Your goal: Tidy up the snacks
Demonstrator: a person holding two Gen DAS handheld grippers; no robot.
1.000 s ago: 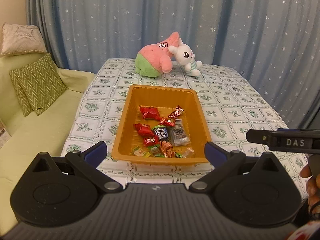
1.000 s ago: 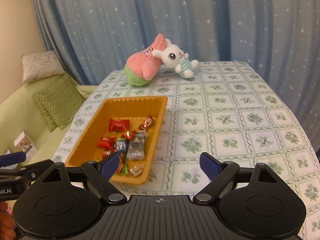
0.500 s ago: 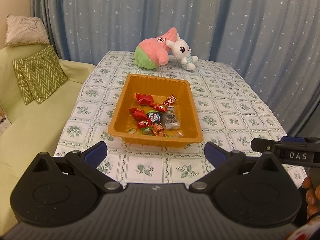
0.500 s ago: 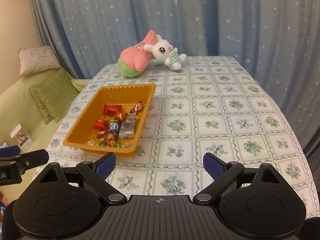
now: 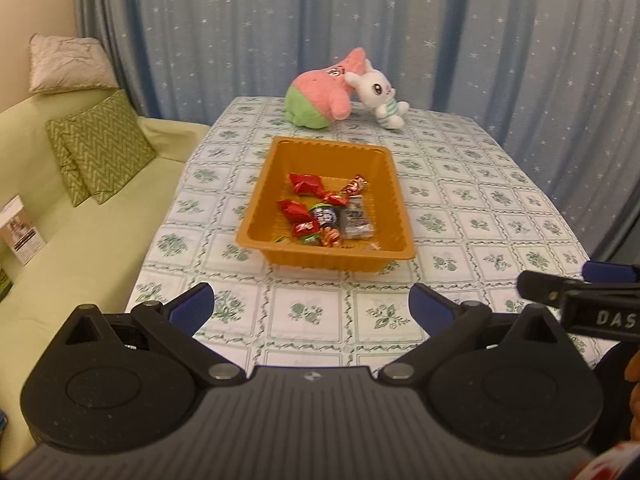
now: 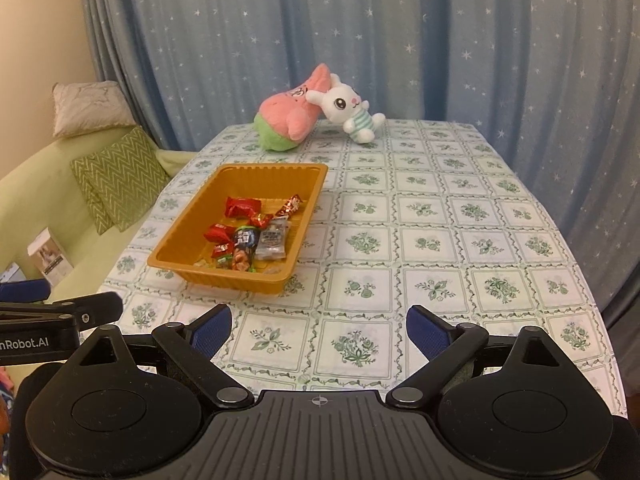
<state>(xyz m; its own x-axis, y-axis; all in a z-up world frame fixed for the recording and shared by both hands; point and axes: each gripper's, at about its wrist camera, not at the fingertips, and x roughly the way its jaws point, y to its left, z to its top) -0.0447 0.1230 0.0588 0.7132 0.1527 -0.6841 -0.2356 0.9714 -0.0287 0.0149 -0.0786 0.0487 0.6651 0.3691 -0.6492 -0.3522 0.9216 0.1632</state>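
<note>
Snacks (image 5: 326, 212) lie heaped in an orange tray (image 5: 256, 216) on the tabletop (image 5: 480, 216), none loose on the cloth. The heap sits in the near half of the tray; the far half is bare.

Left view: the tray lies at 12 o'clock from the left tool (image 5: 311, 306), just beyond its tips and well apart from them. The tray's long axis runs 6 to 12 o'clock, in line with the tool's reach. The silver packet (image 5: 356, 220) lies along the same axis.

Right view: the same tray (image 6: 192, 220) lies at 11 o'clock from the right tool (image 6: 319, 326), with its long axis skewed toward 1 o'clock. The left tool is judged the nearer and the better aligned for any reach into the tray.

Both tools stand spread wide, with bare tabletop between their blue pads (image 5: 192, 306). Neither grips or touches anything. Each tool shows at the edge of the other's view, at 3 o'clock in the left view and at 9 o'clock in the right.

Two plush toys, pink (image 5: 320, 96) and white (image 5: 378, 94), lean together at the far end of the tabletop at 12 o'clock. With every visible snack in the tray, the task is judged complete or nearly so. No further target shows.
</note>
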